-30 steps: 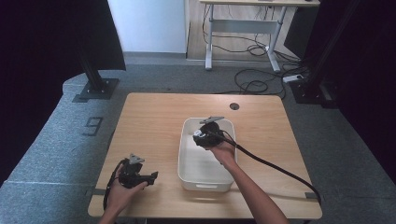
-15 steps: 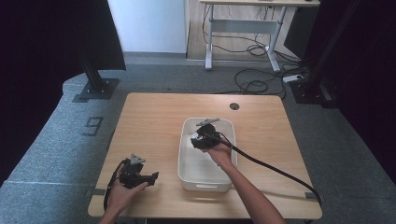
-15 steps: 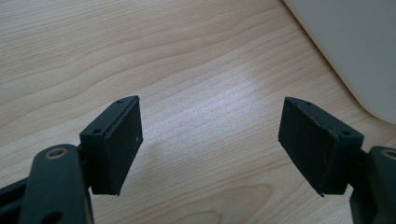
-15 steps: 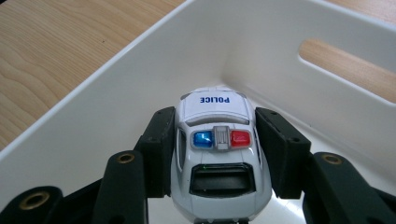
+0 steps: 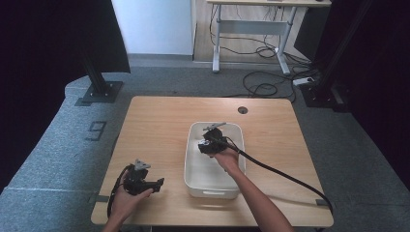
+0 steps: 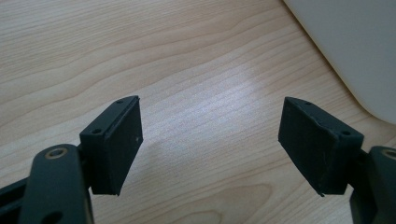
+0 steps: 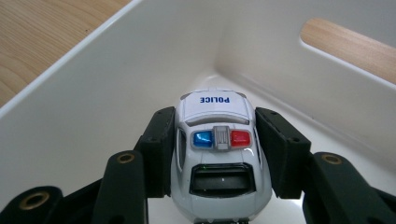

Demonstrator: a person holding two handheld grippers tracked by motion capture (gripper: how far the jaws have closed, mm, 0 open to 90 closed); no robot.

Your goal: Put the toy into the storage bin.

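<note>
- Since the earlier frame, right gripper (image 5: 205, 145) has shifted nearer inside white bin (image 5: 193, 181), jaws clamping police car (image 7: 218, 154).
- Left gripper (image 6: 210, 140) unmoved over table (image 5: 154, 121), jaws spread apart, holding nothing.

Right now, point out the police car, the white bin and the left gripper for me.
police car (image 7: 219, 140): right gripper view, on its roof light bar.
white bin (image 5: 191, 166): high view, on its left wall.
left gripper (image 6: 210, 140): left gripper view, midway between its open jaws.

A light wooden counter (image 5: 159, 121) stands on grey carpet floor (image 5: 58, 145); beyond it a white metal-legged desk (image 5: 251, 29) above tangled black cables (image 5: 263, 87), black curtains (image 5: 43, 43) to its sides
</note>
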